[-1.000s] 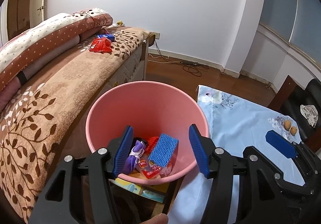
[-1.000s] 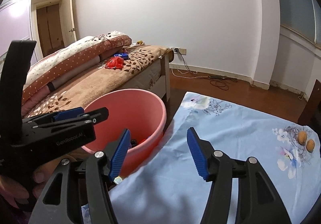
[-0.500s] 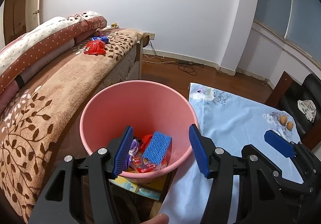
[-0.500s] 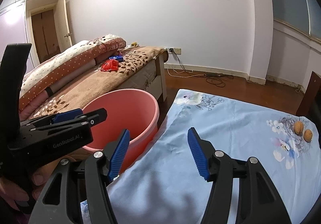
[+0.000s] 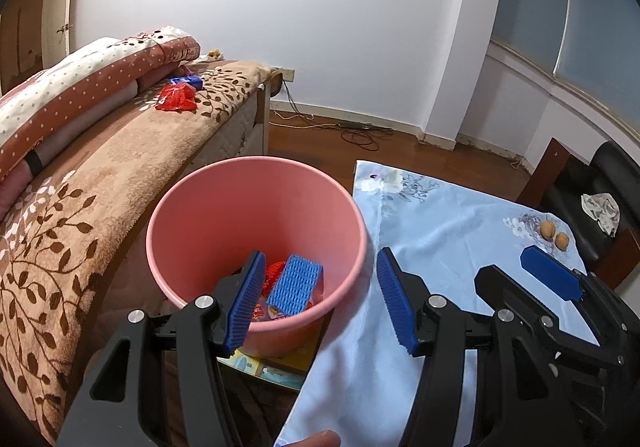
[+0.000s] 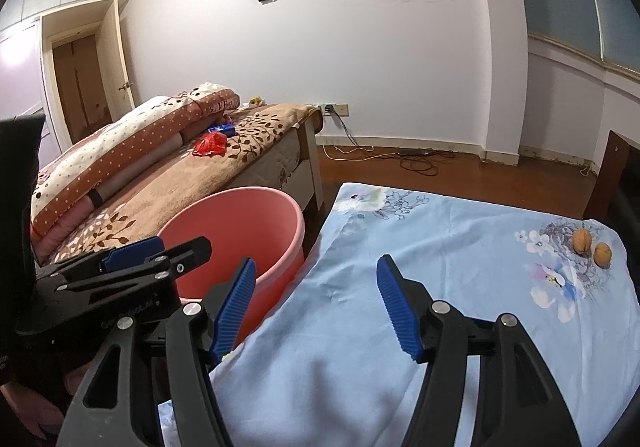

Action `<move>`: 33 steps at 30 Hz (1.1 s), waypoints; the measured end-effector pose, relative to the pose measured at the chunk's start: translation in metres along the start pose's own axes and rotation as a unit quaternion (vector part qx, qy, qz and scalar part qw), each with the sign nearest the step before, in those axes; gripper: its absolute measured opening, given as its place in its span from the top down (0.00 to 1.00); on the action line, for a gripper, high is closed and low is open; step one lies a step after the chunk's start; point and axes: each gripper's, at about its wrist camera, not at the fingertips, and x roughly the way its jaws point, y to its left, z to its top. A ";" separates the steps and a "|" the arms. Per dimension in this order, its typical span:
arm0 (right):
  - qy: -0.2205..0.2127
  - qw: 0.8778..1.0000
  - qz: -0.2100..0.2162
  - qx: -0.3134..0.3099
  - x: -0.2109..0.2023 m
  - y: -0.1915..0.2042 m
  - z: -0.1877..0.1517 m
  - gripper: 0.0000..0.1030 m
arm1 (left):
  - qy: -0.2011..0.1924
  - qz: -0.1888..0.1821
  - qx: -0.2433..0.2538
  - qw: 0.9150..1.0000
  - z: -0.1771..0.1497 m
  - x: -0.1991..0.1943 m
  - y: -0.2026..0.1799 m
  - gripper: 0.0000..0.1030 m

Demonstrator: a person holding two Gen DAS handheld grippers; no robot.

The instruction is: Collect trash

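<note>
A pink bucket (image 5: 208, 215) stands between the bed and the table; it also shows in the right wrist view (image 6: 276, 207). Inside lie a blue foam net (image 5: 294, 285), red netting and wrappers. My left gripper (image 5: 320, 303) is open and empty just above the bucket's near rim. My right gripper (image 6: 316, 307) is open and empty over the blue cloth. A red wrapper (image 5: 176, 98) and a blue wrapper (image 5: 187, 81) lie on the bed; both show in the right wrist view, red (image 6: 210, 145) and blue (image 6: 223, 130). Two walnuts (image 6: 592, 247) sit on the cloth's far right.
A table with a light blue floral cloth (image 6: 440, 267) is on the right. The bed (image 5: 100, 183) with a brown leaf blanket and a folded dotted quilt (image 5: 80, 87) is on the left. A dark chair (image 5: 592, 187) holds a crumpled rag. Cables lie on the wooden floor.
Both grippers have drawn back and risen a little from the bucket, which now looks smaller and farther. Both stay open and empty.
</note>
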 end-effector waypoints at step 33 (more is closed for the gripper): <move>-0.012 0.999 -0.030 0.044 -0.035 -0.020 -0.016 0.39 | -0.025 -0.009 0.028 0.999 -0.020 -0.028 -0.021 0.43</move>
